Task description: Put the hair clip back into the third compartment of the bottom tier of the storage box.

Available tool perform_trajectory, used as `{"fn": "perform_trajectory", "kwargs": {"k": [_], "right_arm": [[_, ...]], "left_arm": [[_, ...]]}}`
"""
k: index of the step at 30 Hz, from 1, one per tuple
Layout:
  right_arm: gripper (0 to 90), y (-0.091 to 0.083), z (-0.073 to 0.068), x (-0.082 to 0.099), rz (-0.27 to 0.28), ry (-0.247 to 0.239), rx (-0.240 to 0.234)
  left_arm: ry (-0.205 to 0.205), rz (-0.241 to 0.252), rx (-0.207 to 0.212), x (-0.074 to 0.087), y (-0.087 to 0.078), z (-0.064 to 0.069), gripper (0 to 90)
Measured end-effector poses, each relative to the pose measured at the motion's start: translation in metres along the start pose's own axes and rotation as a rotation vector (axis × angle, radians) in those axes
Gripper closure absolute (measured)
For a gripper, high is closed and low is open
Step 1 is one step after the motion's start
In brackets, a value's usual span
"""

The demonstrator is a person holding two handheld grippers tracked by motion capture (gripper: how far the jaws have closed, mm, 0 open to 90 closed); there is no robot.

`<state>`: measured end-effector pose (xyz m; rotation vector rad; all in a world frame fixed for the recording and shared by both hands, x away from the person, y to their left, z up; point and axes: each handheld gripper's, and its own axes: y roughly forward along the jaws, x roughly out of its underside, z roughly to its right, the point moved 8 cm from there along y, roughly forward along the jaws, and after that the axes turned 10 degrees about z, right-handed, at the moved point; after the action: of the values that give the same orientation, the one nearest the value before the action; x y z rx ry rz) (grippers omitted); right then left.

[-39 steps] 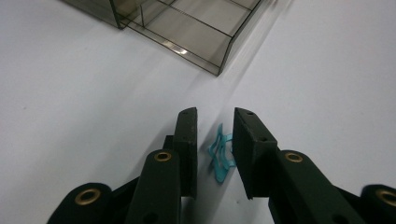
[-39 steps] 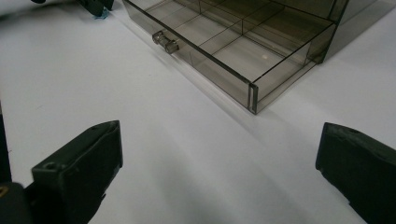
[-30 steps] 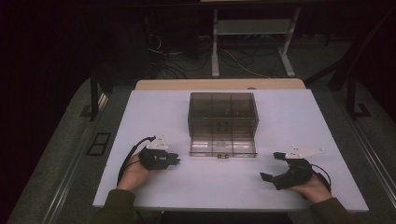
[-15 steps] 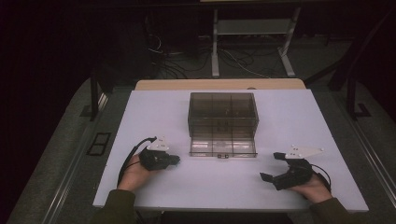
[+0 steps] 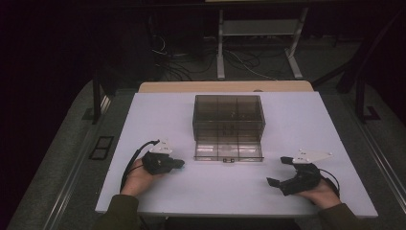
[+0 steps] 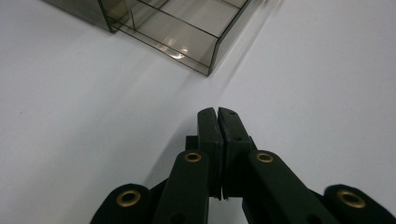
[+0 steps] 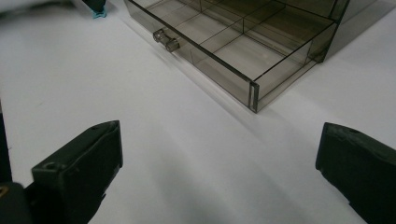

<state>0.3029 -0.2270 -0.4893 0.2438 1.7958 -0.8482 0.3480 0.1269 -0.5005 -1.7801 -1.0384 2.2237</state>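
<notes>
While the white table spreads across the high view, a smoky clear drawer box stands at its centre, toward twelve o'clock from both hands. Its bottom drawer is pulled out toward six o'clock, its divided compartments open to view and a small knob on its front wall. At eight o'clock from the drawer rests the left gripper, apart from it; its jaws have just been closing and now meet with nothing between them, as the left gripper view shows. At four o'clock lies the right gripper, its jaws spread wide and empty, well short of the drawer.
</notes>
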Motion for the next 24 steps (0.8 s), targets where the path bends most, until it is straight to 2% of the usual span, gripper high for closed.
{"fn": "perform_trajectory", "kwargs": {"k": [7,13,24], "right_arm": [[0.1,0.0,0.0,0.0,0.0,-0.002,0.0],[0.1,0.0,0.0,0.0,0.002,-0.005,0.001],[0.1,0.001,0.0,0.001,-0.002,-0.002,0.0]], "left_arm": [[-0.008,0.015,-0.003,-0.003,-0.002,0.0,88.6],[-0.035,0.064,-0.009,-0.01,-0.007,0.0,88.6],[-0.047,0.117,-0.016,-0.02,-0.013,-0.001,88.6]]}}
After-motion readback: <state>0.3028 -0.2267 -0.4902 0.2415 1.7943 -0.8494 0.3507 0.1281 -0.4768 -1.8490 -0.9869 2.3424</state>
